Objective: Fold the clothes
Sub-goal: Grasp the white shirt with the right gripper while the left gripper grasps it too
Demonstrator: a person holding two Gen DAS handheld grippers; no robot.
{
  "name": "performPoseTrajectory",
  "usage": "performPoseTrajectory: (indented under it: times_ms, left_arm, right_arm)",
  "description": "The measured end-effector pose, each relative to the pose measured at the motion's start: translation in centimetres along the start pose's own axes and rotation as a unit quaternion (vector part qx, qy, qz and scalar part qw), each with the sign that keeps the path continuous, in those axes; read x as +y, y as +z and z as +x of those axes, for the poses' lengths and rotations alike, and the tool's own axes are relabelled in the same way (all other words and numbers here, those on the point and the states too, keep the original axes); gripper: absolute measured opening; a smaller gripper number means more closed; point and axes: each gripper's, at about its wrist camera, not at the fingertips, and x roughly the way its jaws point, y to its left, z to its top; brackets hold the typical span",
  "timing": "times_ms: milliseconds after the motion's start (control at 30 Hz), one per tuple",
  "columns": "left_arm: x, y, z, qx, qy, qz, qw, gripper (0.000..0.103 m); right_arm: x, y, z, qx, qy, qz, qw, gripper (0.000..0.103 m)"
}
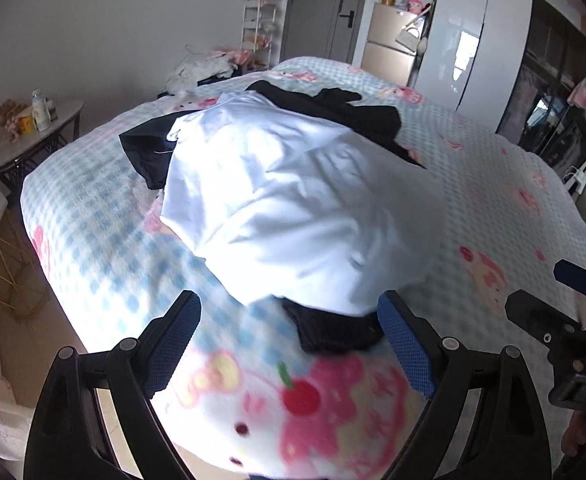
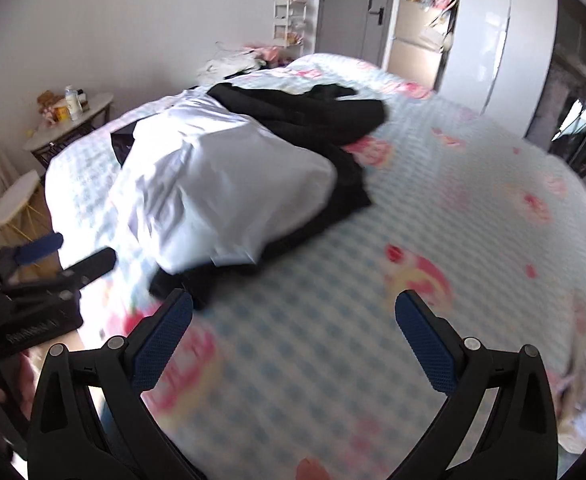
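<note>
White garment (image 1: 277,208): thin woven cloth, smooth, matt, softly creased. Dark garments (image 2: 313,116): black cloth, matt, heavier-looking, lying crumpled beneath and at 12 o'clock of the white one. Bed (image 1: 93,216) cover: soft textile with a quilted or waffled surface, pale blue check and pink cartoon print, matt. Left gripper (image 1: 289,316): black plastic frame, semi-matt, with round metallic pivot pins; fingers (image 1: 177,344) faced in blue pads of fine dimpled, rubbery texture. Right gripper (image 2: 293,312): same finish. Wardrobe (image 1: 469,36), at 1 o'clock: white panels, high gloss, reflecting window light. Counter (image 1: 33,140), at 10 o'clock: pale, smooth stone-look top on a dark metal frame.
</note>
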Motion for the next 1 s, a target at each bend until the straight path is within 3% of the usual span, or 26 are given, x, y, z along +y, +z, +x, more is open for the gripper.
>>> performPoseTrajectory:
  times_ms: [267, 533, 633, 700, 733, 800, 933, 1000]
  left_arm:
    - [1.1, 2.3, 4.7, 0.014, -0.001, -0.011, 0.9999, 0.092]
    - [1.9, 2.7, 7.4, 0.025, -0.026, -0.022, 0.9991, 0.09]
    - [2.2, 2.5, 7.8, 0.033, -0.06, -0.028, 0.9973, 0.072]
    - [1.5, 2.4, 7.6, 0.035, -0.071, -0.013, 0.9967, 0.043]
    - [1.1, 2.3, 7.5, 0.036, -0.077, -0.006, 0.9964, 0.037]
    - [0.3, 2.4, 6.9, 0.034, -0.084, 0.01, 0.9958, 0.017]
    - [-1.0, 3.0, 4.9, 0.02, -0.099, 0.031, 0.9944, 0.007]
    - [-1.8, 3.4, 3.6, 0.009, -0.106, 0.04, 0.9936, 0.006]
  right_arm:
    - [0.8, 3.8, 6.6, 0.028, 0.001, 0.009, 1.0, 0.102]
    - [2.1, 4.5, 10.2, 0.049, 0.02, 0.029, 0.998, 0.102]
    - [1.7, 4.4, 12.1, 0.072, 0.049, 0.059, 0.994, 0.099]
    - [1.4, 4.2, 13.2, 0.088, 0.075, 0.076, 0.99, 0.082]
    - [1.5, 4.1, 13.3, 0.084, 0.098, 0.08, 0.988, 0.063]
    - [2.2, 4.4, 12.8, 0.072, 0.099, 0.061, 0.991, 0.048]
    - [3.0, 5.1, 10.9, 0.037, 0.084, 0.023, 0.995, 0.022]
    - [2.4, 4.9, 9.7, 0.024, 0.094, 0.039, 0.995, 0.016]
